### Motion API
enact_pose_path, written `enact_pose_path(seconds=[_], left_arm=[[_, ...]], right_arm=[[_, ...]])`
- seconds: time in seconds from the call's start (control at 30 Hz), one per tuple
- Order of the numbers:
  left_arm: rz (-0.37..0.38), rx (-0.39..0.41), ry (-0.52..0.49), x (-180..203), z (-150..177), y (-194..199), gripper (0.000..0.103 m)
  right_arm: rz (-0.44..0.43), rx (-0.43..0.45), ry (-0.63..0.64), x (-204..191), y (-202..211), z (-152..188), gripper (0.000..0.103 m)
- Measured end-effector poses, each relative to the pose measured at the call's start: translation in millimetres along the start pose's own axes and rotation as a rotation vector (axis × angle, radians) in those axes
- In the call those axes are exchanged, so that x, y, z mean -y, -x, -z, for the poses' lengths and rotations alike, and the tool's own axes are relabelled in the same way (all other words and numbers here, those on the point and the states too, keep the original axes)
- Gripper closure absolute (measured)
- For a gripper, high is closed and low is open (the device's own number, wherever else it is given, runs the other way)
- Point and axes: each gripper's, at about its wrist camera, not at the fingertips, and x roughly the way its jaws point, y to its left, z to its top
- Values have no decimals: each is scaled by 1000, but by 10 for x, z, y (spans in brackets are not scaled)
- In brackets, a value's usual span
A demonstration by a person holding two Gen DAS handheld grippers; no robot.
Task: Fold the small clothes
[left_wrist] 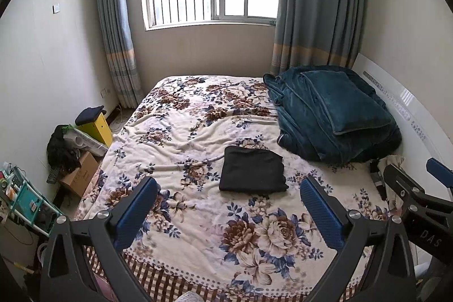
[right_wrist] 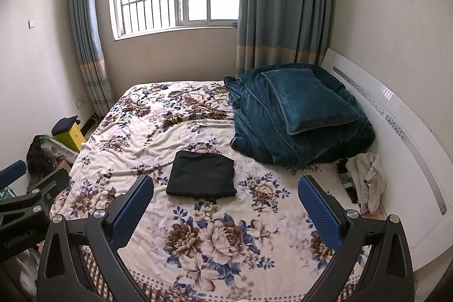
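A black garment (left_wrist: 252, 169) lies folded into a flat rectangle on the floral bedspread (left_wrist: 198, 115), mid-bed; it also shows in the right wrist view (right_wrist: 202, 174). My left gripper (left_wrist: 229, 186) is open and empty, held above the bed's near end, short of the garment. My right gripper (right_wrist: 226, 184) is open and empty, beside the left one and likewise short of the garment. A small heap of light and dark clothes (right_wrist: 365, 180) lies crumpled at the bed's right edge by the headboard.
A teal blanket with a pillow (right_wrist: 297, 115) is piled at the far right of the bed. A white headboard (right_wrist: 402, 132) runs along the right. Boxes, a yellow stool (left_wrist: 97, 126) and clutter fill the floor at the left. A window is behind.
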Motion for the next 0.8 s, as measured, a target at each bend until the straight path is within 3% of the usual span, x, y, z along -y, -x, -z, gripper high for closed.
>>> enact_pose_path(seconds=[0.8], left_arm=[[-20,-1,7,45,20,8,0]], right_arm=[[-7,11,-7,4,-22,-109,0]])
